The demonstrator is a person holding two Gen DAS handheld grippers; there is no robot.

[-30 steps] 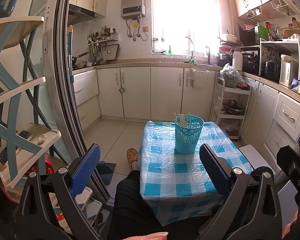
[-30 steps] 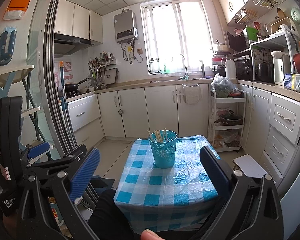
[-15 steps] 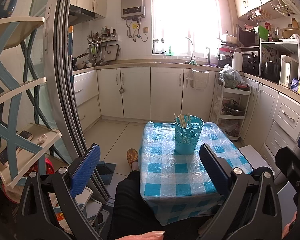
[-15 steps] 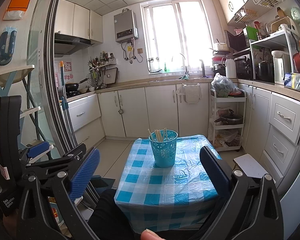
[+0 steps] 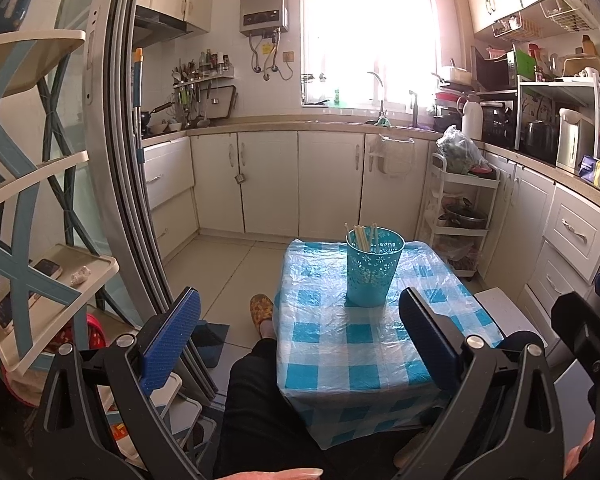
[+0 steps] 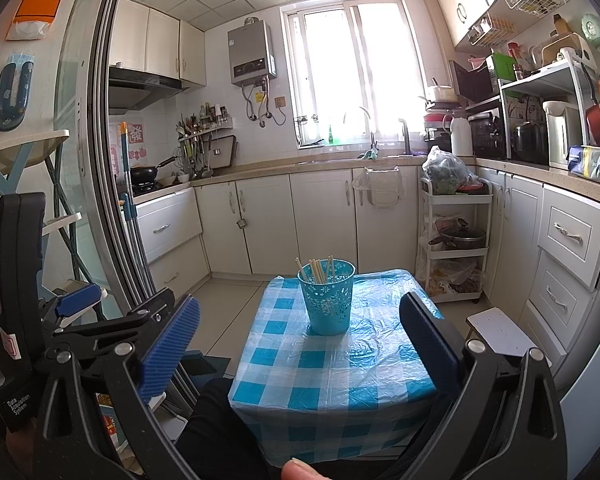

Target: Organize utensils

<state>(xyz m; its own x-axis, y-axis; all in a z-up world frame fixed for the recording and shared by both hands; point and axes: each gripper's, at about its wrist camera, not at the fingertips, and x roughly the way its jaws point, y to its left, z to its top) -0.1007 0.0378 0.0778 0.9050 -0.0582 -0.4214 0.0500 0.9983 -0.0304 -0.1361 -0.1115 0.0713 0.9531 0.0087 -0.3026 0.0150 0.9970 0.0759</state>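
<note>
The left hand-held gripper (image 5: 298, 322) is held low in front of the small worktop (image 5: 364, 344), its blue-padded fingers (image 5: 172, 336) spread wide with nothing between them. The right hand-held gripper (image 6: 300, 330) is spread just as wide and also holds nothing; the left one shows at the left edge of its view.

Beyond both, the worktop is covered by a blue-and-white checked cloth under clear plastic. A teal perforated holder (image 5: 374, 266) stands upright toward the far side of the worktop, well apart from both grippers. Several pale chopsticks (image 5: 363, 236) stand inside the holder, leaning toward its left side, their tips rising above the rim.

A dark-clothed leg (image 5: 256, 392) and a patterned slipper (image 5: 261, 309) lie left of the worktop. Behind stand white cabinets (image 5: 300, 184) and a white trolley (image 5: 458, 216).
</note>
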